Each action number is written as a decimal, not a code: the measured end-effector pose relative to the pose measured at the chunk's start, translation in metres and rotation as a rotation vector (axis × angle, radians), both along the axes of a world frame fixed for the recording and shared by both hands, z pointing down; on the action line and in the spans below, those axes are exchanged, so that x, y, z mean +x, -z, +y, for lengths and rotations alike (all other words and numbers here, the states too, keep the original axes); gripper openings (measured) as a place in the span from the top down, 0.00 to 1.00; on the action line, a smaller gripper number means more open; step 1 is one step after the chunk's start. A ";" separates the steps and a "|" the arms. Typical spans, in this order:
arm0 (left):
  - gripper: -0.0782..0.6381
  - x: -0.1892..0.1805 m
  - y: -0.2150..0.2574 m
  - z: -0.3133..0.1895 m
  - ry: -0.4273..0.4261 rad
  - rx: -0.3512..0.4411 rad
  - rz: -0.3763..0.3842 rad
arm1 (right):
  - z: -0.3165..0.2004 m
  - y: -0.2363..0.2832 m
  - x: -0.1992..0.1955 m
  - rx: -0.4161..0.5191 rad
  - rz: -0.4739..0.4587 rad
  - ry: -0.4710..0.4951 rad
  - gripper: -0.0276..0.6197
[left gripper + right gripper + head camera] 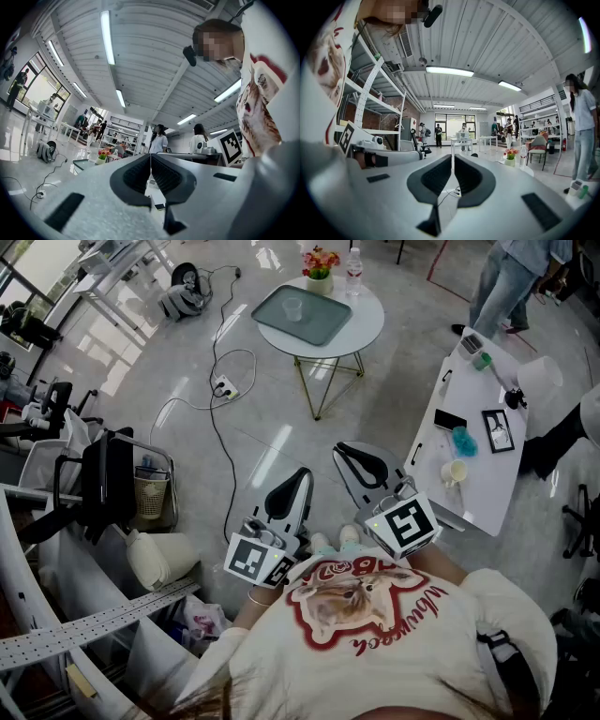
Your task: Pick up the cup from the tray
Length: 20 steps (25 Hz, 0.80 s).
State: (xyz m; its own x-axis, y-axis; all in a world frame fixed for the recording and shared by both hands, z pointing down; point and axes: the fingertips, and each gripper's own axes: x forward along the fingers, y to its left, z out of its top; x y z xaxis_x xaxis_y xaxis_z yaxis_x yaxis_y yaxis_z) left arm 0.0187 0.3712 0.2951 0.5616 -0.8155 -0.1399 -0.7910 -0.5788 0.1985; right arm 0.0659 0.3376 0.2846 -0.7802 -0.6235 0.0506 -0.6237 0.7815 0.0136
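A small clear cup point(293, 307) stands on a grey-green tray point(319, 324) on the round white table point(366, 329) at the far side of the room. I hold both grippers close to my chest, far from that table. The left gripper point(302, 472) is shut, its black jaws meeting with nothing between them point(150, 155). The right gripper point(345, 448) is shut and empty too point(453, 157). Both point roughly toward the table. In the gripper views I cannot make out the cup; only the flowers point(510, 152) on the table show.
A flower pot point(320, 268) and a water bottle point(353, 273) stand behind the tray. Cables and a power strip point(223, 386) lie on the floor before the table. A long white table point(487, 474) with small items is at the right, a cart point(112, 479) at the left, and a person point(506, 282) stands at the top right.
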 end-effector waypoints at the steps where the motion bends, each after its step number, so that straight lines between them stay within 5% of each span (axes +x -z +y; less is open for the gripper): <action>1: 0.87 0.000 0.000 0.001 0.000 0.000 0.000 | 0.001 -0.002 0.001 -0.007 0.009 -0.005 0.89; 10: 0.87 0.000 0.004 0.009 -0.010 0.012 0.006 | 0.009 -0.005 0.002 -0.015 0.049 -0.012 0.89; 20: 0.87 0.007 0.008 0.015 -0.016 0.018 -0.005 | 0.008 0.017 0.021 0.057 -0.069 -0.090 0.89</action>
